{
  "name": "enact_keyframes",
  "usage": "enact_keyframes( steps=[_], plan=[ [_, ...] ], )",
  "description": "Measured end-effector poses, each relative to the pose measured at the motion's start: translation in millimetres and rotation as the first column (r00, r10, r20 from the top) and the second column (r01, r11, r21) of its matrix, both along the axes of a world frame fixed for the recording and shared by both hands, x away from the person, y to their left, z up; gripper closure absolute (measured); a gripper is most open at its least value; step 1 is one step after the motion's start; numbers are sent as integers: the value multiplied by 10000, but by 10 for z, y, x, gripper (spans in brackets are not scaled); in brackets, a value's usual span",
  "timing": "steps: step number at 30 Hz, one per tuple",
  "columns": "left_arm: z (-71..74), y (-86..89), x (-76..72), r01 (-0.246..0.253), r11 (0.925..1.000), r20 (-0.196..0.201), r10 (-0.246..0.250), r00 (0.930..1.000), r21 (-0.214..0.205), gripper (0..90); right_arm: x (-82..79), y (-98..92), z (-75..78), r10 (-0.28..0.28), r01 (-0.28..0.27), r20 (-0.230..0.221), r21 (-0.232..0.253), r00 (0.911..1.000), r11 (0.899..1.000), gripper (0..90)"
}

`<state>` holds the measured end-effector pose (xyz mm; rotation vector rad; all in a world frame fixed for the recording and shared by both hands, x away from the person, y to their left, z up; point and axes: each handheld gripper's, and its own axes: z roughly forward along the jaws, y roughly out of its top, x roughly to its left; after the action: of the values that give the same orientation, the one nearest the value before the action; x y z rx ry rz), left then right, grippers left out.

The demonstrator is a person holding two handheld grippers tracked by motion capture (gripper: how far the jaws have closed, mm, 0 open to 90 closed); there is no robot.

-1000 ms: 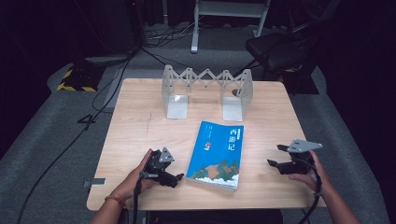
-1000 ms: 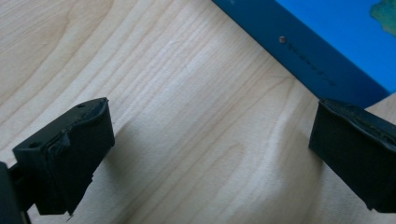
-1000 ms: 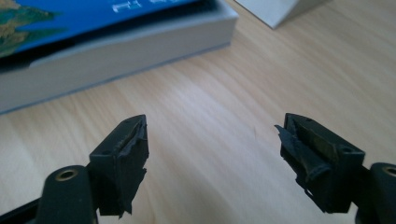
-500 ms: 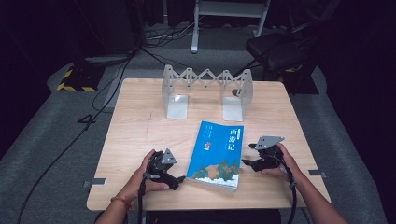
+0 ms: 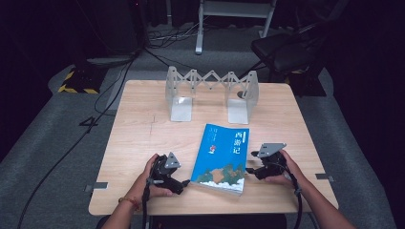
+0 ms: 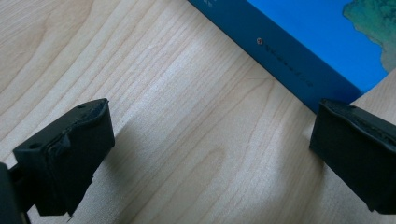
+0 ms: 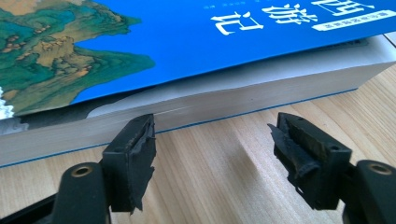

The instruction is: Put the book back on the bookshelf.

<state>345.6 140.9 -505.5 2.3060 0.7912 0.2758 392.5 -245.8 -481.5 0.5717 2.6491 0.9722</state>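
Both claws gape empty on the pale wooden worktop: left claw beside the thick blue paperback book's spine, right claw, just been narrowing, at its page edge.

The blue book lying on the table carried the white title 西游记 on its cover, while smaller print on its spine was too small to read.

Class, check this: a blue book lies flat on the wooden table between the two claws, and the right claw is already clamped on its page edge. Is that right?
Not quite. The right claw is open: its jaws stand apart just short of the blue book, gripping nothing, as the right gripper view shows. The book does lie flat on the wooden table between the two claws.
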Motion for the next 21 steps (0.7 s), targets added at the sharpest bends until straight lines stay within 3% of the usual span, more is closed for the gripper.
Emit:
enact_keyframes(
  steps=[17, 21],
  plan=[
    [1, 3, -7, -34, 10000, 37, 34, 10000, 5, 7, -16, 3, 82, -52, 42, 182, 582, 9998, 9983, 304],
    [-2, 11, -9, -2, 10000, 45, 2, 10000, -19, 7, -22, 0, 113, -43, 37, 57, 940, 10000, 9956, 335]
  ],
)
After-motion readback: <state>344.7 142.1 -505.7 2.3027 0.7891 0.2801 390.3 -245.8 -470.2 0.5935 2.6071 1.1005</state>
